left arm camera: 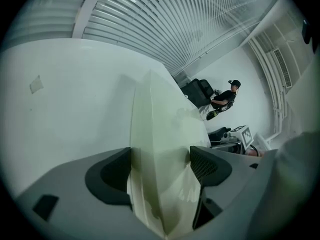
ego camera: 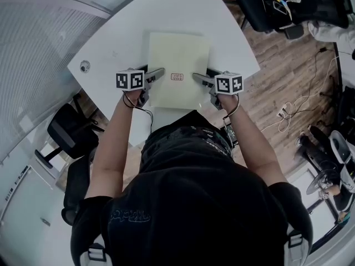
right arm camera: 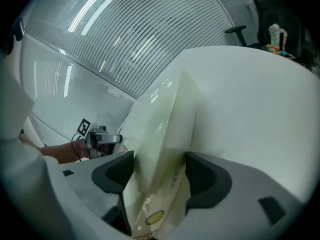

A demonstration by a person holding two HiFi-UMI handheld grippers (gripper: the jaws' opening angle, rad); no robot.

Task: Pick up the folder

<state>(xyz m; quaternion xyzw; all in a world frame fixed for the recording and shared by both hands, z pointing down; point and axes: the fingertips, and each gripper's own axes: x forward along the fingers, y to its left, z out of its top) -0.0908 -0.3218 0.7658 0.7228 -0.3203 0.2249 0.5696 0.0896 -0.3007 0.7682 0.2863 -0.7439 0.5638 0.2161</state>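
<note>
on the white table (ego camera: pixel 119 43) in front of you, the folder (ego camera: pixel 177 51) lies flat. it is pale yellow-green, with its long sides running away from you and its near end close to the table's near edge. a small label (ego camera: pixel 177 76) with red print sits on the cover toward that near end.

your left gripper (ego camera: pixel 159 73) reaches in at the folder's left side and your right gripper (ego camera: pixel 198 77) at its right side. both are at the near half, roughly level with the label, facing each other across the cover.

in the left gripper view the folder's edge runs up between the two dark pads, one jaw on the table side and the other over the cover. the jaws are spread wide around that edge and are not clamped on it. the right gripper view shows the same on the other side: jaws wide apart with the folder's edge filling the gap. a small round yellow sticker (right arm camera: pixel 154 217) shows low on the folder there.

beyond the table rises a ribbed wall (left arm camera: pixel 165 29). a black office chair (ego camera: pixel 69 132) stands beside the table on your left. on your right is wooden floor (ego camera: pixel 272 54) with white cables (ego camera: pixel 294 107) lying on it, and another dark chair (ego camera: pixel 277 4) farther off. far back in the left gripper view, a person (left arm camera: pixel 225 98) in dark clothes is seated.
</note>
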